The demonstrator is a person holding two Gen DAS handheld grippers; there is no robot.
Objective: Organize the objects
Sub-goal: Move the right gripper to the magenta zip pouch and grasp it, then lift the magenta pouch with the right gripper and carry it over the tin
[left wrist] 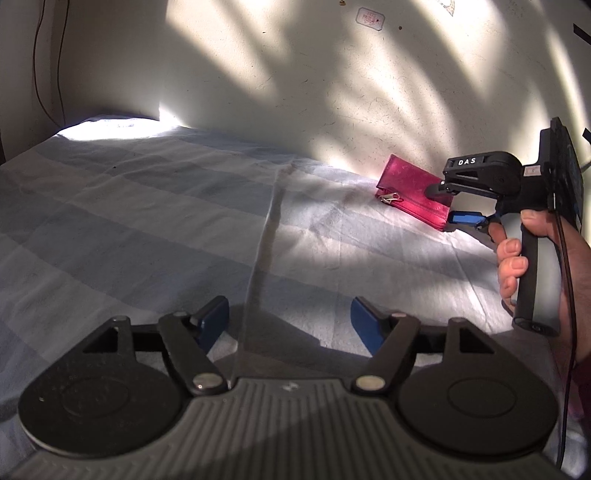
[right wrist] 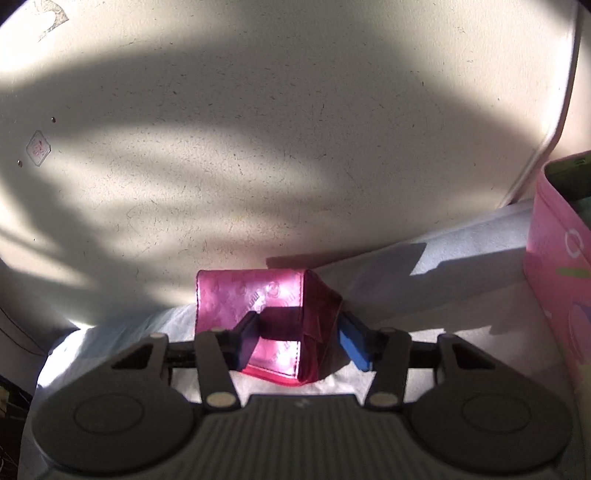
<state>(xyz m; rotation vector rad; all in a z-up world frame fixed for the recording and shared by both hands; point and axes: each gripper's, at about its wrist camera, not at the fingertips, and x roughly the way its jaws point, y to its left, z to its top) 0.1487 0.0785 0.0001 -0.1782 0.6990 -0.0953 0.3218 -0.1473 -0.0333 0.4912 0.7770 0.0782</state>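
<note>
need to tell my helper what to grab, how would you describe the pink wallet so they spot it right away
On the bed's pale blue checked sheet, look by the wall. The shiny magenta wallet lies between the right gripper's fingers, a small metal clip at its edge, much smaller than the pale pink box nearby.

The wallet (left wrist: 412, 192) lies on the bed (left wrist: 147, 221) against the wall (left wrist: 295, 74), between the right gripper's (right wrist: 303, 341) fingers. A box (right wrist: 561, 266) stands to its right.

Looked like a home bedroom: bed (left wrist: 147, 221) w/ pale blue-and-white checked sheet sat against a scuffed cream wall (left wrist: 295, 74), sticker (left wrist: 369, 17) on it, sunlight & shadows across both.
</note>
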